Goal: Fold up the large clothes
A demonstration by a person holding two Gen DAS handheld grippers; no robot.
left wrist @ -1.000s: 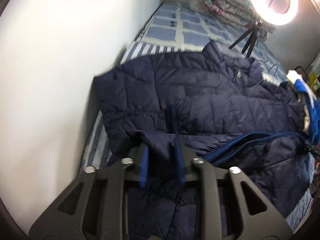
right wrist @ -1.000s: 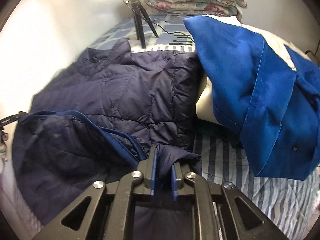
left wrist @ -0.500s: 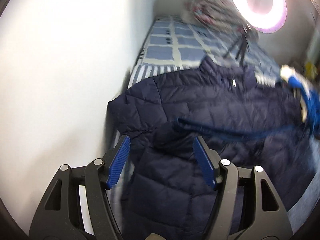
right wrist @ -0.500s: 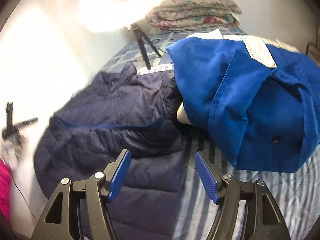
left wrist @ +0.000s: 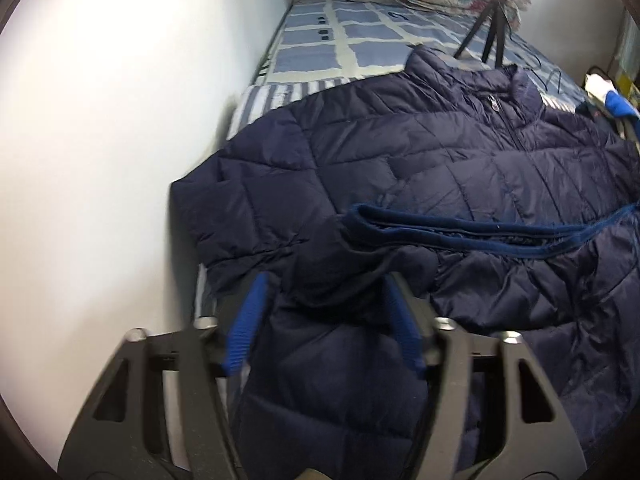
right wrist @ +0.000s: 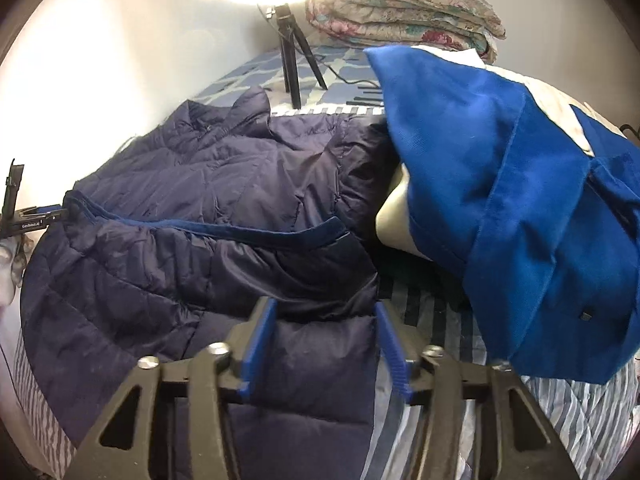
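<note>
One marking is showing: small white lettering on a black gripper arm (right wrist: 30, 224) at the left edge of the right wrist view. It seems to begin "Gen", but the rest is staying too small to read.

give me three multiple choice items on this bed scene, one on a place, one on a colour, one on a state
1. Where does the bright blue garment lie relative to the navy quilted puffer jacket in the right wrist view?
A. to its right
B. under it
C. to its left

2. What colour are the gripper pads?
A. red
B. blue
C. green

3. How does the jacket's hem lie?
A. flat at the near edge
B. folded up across the jacket's body
C. hanging off the bed

Answers:
1 A, it fills that view's right side.
2 B, both grippers carry ribbed blue pads.
3 B, the blue-trimmed hem crosses the jacket's middle.
</note>
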